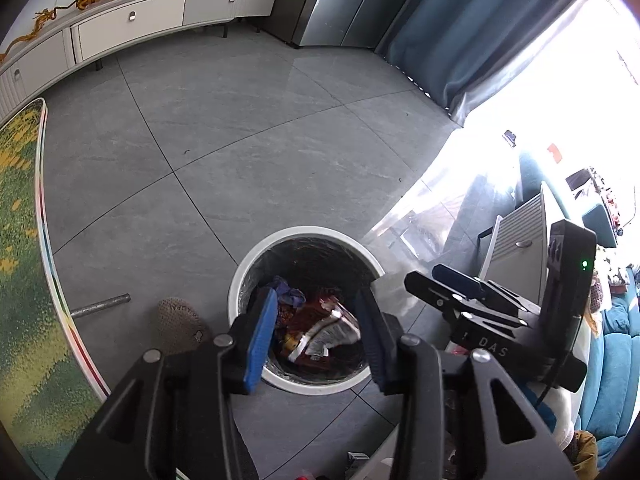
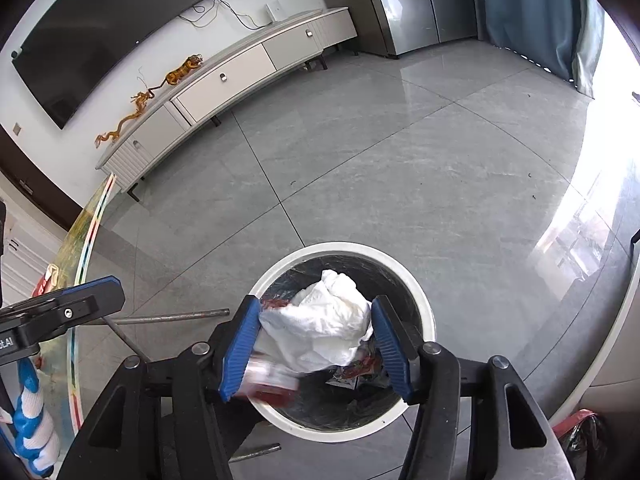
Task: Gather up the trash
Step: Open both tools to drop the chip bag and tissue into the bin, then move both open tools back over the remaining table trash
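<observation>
Bin: white round bin (image 1: 256, 258) on the grey tile floor (image 1: 224, 128), dark liner inside, sits right under both grippers. In the right wrist view its rim (image 2: 420, 292) shows up too.

Trash in bin: red and white wrappers (image 1: 328, 324) plus something blue-purple piled at the bottom, pretty jumbled tbh.

Left gripper: left gripper (image 1: 316, 336) hangs over the bin, jaws wide apart, nothing between the blue pads, just wrappers visible down below.

Right gripper: right gripper (image 2: 316, 346) is also over the bin. Jaws are spread fairly wide with a crumpled white tissue (image 2: 324, 320) sitting in the gap. It looks like it touches both pads, but can't tell if it's actually pinched or loose. A blurry red and white packet (image 2: 272, 380) is by the left pad, over the bin's near rim.

Right gripper from the left cam: its black body (image 1: 492, 312) shows at the right, just beside the bin.

Table: glass table with a green-yellow pattern (image 1: 20, 240) off to the left, near the bin.

Background: white TV cabinet (image 2: 224, 76) along the wall with a gold tiger figure (image 2: 184, 70) on top, TV (image 2: 112, 20) above it, steel fridge (image 2: 416, 4) and blue curtain (image 1: 460, 28) further right.
</observation>
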Motion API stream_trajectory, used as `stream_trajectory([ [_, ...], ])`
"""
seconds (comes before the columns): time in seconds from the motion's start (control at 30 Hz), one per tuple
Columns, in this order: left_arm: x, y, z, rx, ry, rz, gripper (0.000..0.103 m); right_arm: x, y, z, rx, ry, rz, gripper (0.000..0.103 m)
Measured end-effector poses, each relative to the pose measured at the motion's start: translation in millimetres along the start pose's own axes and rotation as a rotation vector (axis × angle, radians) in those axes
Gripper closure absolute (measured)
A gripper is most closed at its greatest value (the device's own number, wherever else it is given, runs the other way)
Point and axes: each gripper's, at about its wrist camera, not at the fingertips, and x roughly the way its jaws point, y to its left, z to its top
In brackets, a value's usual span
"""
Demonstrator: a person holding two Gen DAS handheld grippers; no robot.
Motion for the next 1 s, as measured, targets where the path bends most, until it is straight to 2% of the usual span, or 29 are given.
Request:
stream_trajectory([
  [0.13, -14, 3, -6, -0.005, -0.025, -0.008, 0.064, 0, 3, 1, -0.007, 0.001, -0.009, 0.042],
  [0.3, -41, 0, -18, 0.019, -0.092, 0.005, 0.064, -5, 9, -1, -0.013, -0.003, -0.018, 0.042],
  [0.53, -100, -3, -48, 0.084, -0.184, 0.022, 0.064, -33, 32, -3, -0.06, -0.046, -0.005, 0.042],
  [0.7, -151, 8, -73, 0.111, -0.257, 0.047, 0.064, -62, 62, -4, -0.11, -0.097, 0.014, 0.042],
  [0.77, -171, 16, -83, 0.099, -0.286, 0.056, 0.061, -78, 78, -5, -0.134, -0.124, 0.028, 0.042],
  [0.83, -191, 25, -94, 0.082, -0.324, 0.079, 0.048, -90, 92, -5, -0.154, -0.145, 0.043, 0.042],
  [1.0, -245, 49, -122, 0.05, -0.431, 0.174, 0.047, -124, 128, -10, -0.203, -0.209, 0.074, 0.039],
])
